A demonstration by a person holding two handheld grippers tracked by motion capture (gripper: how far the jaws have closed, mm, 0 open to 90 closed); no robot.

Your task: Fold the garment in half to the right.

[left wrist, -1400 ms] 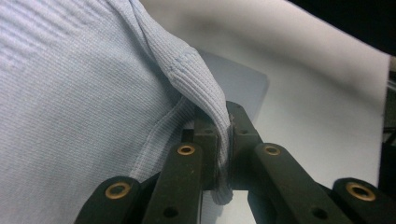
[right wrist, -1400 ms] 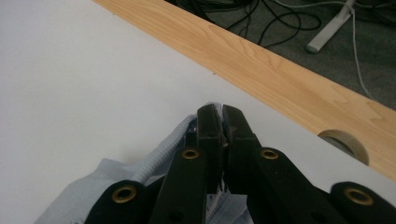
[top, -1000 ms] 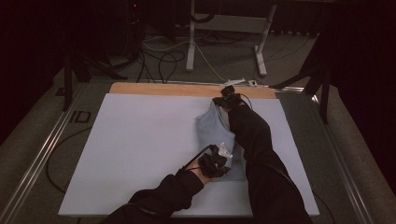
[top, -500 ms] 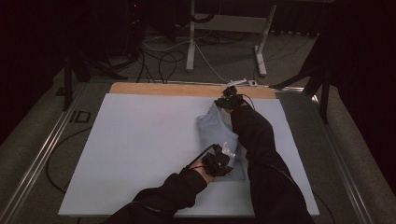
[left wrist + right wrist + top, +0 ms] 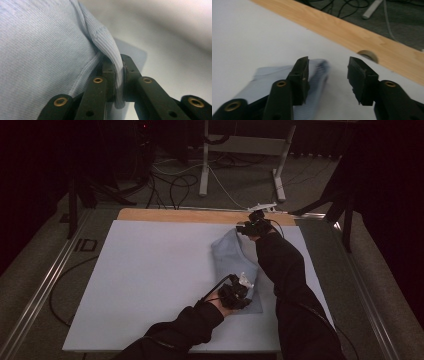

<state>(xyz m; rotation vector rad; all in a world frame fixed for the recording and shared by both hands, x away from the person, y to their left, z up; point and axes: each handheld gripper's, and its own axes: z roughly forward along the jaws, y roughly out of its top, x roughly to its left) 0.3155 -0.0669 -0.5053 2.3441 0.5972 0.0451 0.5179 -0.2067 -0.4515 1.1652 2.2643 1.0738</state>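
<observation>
From the high view, a pale blue garment (image 5: 235,265) lies on the right half of the white surface (image 5: 150,280), stretched from near the wooden strip (image 5: 175,215) at the far edge back toward the person. The left gripper (image 5: 241,285) sits at the garment's near end and the right gripper (image 5: 246,227) at its far end, both dark sleeves reaching in from below. The cloth looks partly gathered rather than laid flat or neatly folded, so my read is that the handling is somewhere in the middle, with shaping or folding left to do. Over to the left gripper view: here is what the high camera cannot resolve, the left gripper (image 5: 119,82) is closed tight on a ribbed band (image 5: 107,47) of the garment, the strip pinched between the two pads and rising away from them, with the smoother knit spread to the left. Now the right gripper view: the right gripper (image 5: 327,80) stands wide open, gripping nothing, its jaws just above the garment's far tip (image 5: 317,67), which lies on the surface between them and a little under the left jaw. That open state is not readable from above. A round hole (image 5: 368,55) in the wooden strip shows here too.
</observation>
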